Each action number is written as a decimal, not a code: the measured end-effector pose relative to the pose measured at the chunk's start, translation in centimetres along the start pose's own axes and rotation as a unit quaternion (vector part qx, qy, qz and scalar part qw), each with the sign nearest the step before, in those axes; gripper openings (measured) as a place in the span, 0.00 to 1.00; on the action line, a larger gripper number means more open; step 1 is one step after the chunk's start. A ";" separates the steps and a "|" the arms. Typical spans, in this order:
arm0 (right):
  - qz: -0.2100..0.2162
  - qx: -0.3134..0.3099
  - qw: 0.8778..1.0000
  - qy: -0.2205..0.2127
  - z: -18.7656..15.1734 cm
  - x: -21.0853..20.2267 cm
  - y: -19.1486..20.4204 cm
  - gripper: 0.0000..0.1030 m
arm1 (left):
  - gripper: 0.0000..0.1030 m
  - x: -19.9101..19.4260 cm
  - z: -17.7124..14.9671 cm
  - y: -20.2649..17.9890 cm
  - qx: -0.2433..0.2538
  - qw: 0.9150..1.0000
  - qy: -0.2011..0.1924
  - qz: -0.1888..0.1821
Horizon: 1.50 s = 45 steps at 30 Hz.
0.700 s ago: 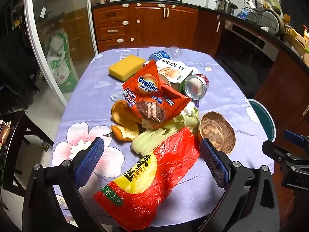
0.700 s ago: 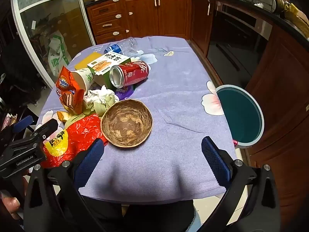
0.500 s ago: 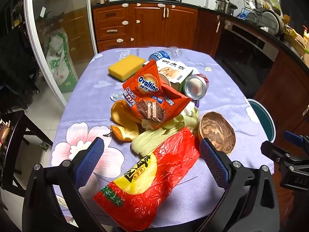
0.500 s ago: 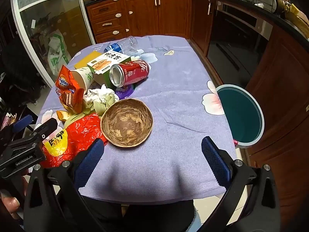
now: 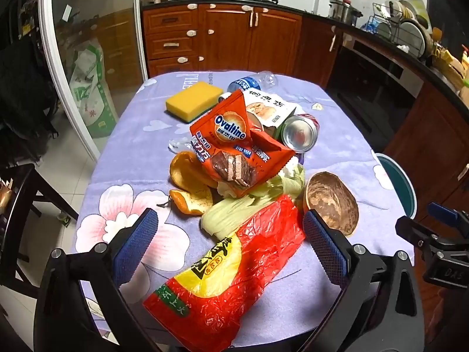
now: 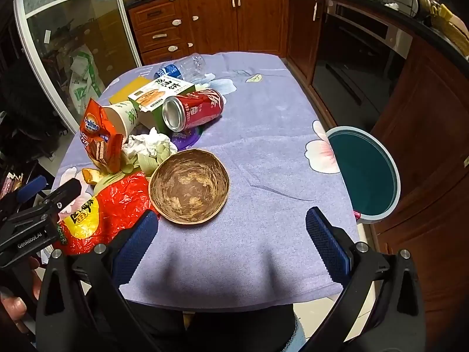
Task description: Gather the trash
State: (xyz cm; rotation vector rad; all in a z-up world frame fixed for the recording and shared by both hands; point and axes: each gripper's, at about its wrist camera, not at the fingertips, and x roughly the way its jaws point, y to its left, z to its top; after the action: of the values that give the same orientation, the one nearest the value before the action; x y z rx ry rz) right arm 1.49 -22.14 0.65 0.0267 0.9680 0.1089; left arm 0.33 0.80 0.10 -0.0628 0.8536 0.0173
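A heap of trash lies on the purple flowered tablecloth [image 5: 137,158]: a red plastic bag [image 5: 234,267], an orange Ovaltine wrapper [image 5: 234,143], orange peel [image 5: 190,182], cabbage leaves [image 5: 243,205], a red soda can [image 6: 193,108], a paper cup [image 6: 121,117], a carton [image 6: 161,92], a clear bottle [image 6: 184,66] and a coconut shell [image 6: 189,186]. My left gripper [image 5: 230,246] is open just above the red bag. My right gripper [image 6: 231,242] is open and empty, just in front of the coconut shell.
A teal round bin [image 6: 365,173] stands on the floor to the right of the table. A yellow sponge [image 5: 193,101] lies at the far left. Wooden cabinets [image 5: 222,38] run behind, a glass door [image 5: 88,58] on the left and a dark chair [image 5: 17,193] beside the table.
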 end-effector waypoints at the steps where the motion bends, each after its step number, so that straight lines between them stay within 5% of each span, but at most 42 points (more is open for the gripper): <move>1: 0.000 0.000 1.000 0.001 0.0 0.1 0.0 0.94 | 0.96 0.0 0.0 0.0 0.001 1.000 -0.001 0.001; 45: 0.005 0.011 1.000 0.016 0.9 1.1 -0.4 0.94 | 0.96 1.5 1.3 -0.4 -0.003 1.000 0.016 -0.009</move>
State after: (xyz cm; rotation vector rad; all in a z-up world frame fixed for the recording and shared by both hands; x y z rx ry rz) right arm 2.89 -22.44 0.25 0.0506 1.0011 0.1078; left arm 2.29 0.46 -0.12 -0.0766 0.8851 0.0019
